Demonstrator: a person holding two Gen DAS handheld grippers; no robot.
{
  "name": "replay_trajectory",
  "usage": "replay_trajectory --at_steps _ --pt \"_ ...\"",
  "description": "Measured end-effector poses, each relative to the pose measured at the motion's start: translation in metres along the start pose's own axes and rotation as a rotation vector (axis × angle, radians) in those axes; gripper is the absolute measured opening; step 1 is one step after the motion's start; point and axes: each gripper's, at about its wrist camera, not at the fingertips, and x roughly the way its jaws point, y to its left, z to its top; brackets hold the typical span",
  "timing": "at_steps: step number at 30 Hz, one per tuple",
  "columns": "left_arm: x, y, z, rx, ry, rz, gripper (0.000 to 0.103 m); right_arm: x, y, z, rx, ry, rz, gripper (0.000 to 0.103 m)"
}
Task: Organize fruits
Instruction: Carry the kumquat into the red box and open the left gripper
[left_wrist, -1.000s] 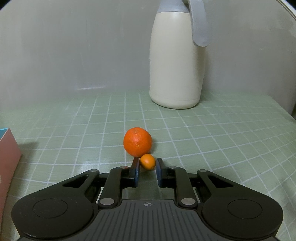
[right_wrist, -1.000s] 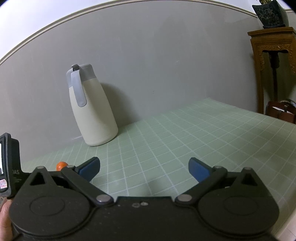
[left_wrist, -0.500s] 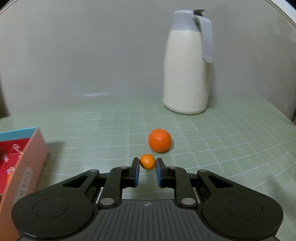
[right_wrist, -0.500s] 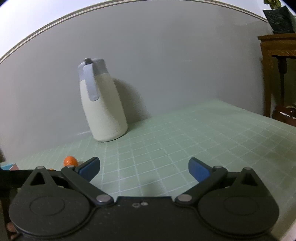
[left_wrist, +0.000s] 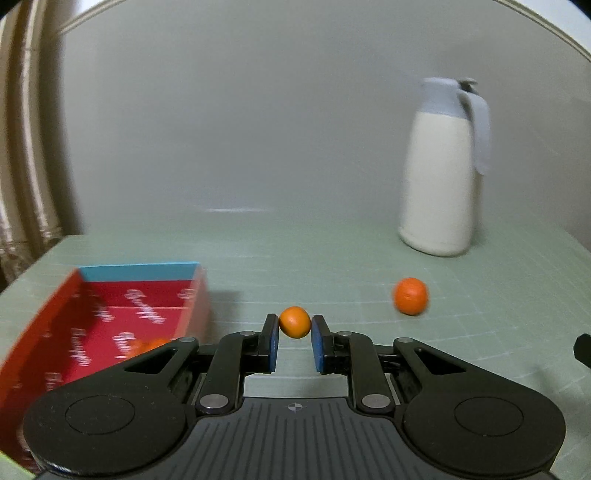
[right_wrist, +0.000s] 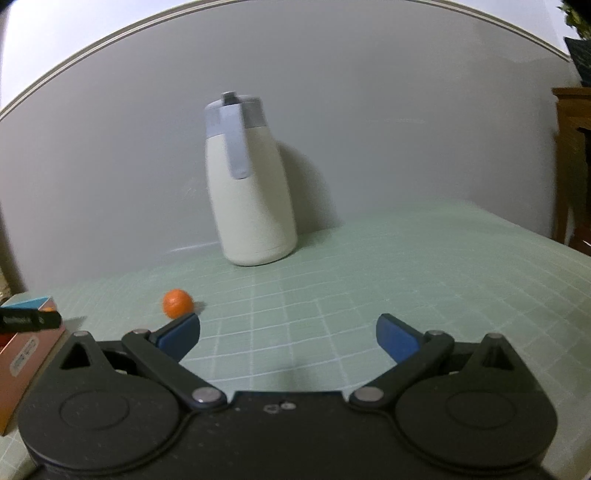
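My left gripper (left_wrist: 294, 332) is shut on a small orange fruit (left_wrist: 294, 321) and holds it above the green grid mat, just right of an open red box (left_wrist: 110, 325) with a blue far rim. Some orange fruit (left_wrist: 147, 345) lies inside the box, partly hidden by the gripper. A larger orange (left_wrist: 410, 296) sits on the mat to the right; it also shows in the right wrist view (right_wrist: 178, 303). My right gripper (right_wrist: 288, 332) is open and empty above the mat, the orange just beyond its left fingertip (right_wrist: 184, 325).
A tall cream jug with a grey lid and handle (left_wrist: 441, 173) stands at the back by the wall (right_wrist: 251, 184). The box's outer side (right_wrist: 22, 354) shows at the left of the right wrist view. Wooden furniture (right_wrist: 572, 166) stands off the table's right edge.
My left gripper has lifted the small orange fruit away from the larger orange and swung left towards the red box. The right gripper view has turned left; the jug now sits mid-frame.
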Motion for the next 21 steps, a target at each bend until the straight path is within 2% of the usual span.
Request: replay_trajectory --at_steps 7,15,21 --pt "-0.016 0.048 -0.003 -0.041 -0.017 0.103 0.019 0.005 0.026 -0.002 -0.051 0.008 0.046 0.102" --pt "-0.016 0.104 -0.014 -0.094 0.015 0.219 0.019 0.008 0.056 -0.006 -0.106 0.017 0.099 0.102" --pt "-0.007 0.133 -0.024 -0.131 0.063 0.251 0.019 0.009 0.068 -0.008 -0.117 0.026 0.123 0.102"
